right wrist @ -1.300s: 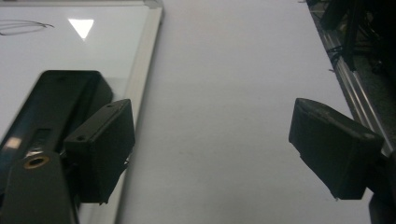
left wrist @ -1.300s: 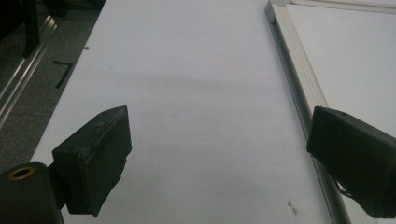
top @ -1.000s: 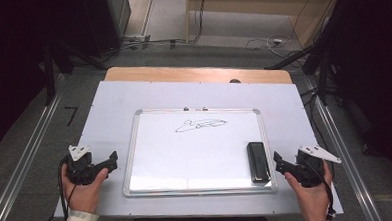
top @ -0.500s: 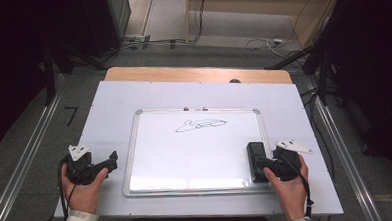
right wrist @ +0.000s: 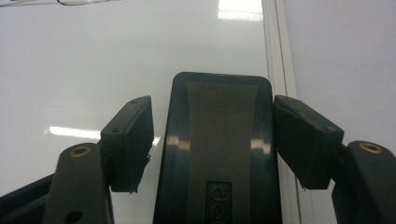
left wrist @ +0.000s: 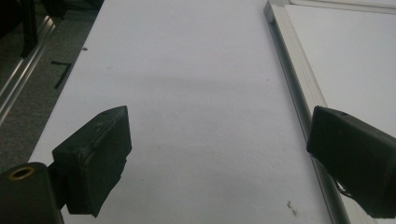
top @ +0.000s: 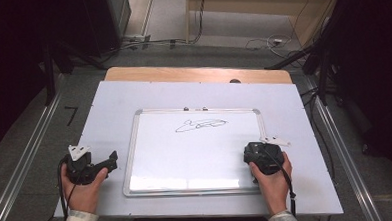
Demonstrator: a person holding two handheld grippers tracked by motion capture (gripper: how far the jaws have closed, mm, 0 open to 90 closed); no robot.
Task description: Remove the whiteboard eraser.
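Straddling the black eraser (right wrist: 217,149) with the right gripper (right wrist: 212,144), the jaws are seen spread just wider than the eraser's body, one pad on each long side, w/ a thin gap left on the left pad & the right pad touching or nearly so; no squeeze is judged to be made yet. The eraser is lying flat on the whiteboard (top: 186,161), near its right frame edge, below & right of the drawn sketch (top: 200,124). In the high view the right gripper (top: 258,155) is held over that spot. The left gripper (left wrist: 219,154) is kept wide apart, nothing between the jaws, resting on the white table sheet (left wrist: 196,84) just left of the board frame. Risks, as judged: if the jaws are shut off-centre, the eraser could be skewed or pushed against the frame; a weak pinch on smooth plastic sides could let it slip when lifted; the unpinned board could be shifted when wiping is begun
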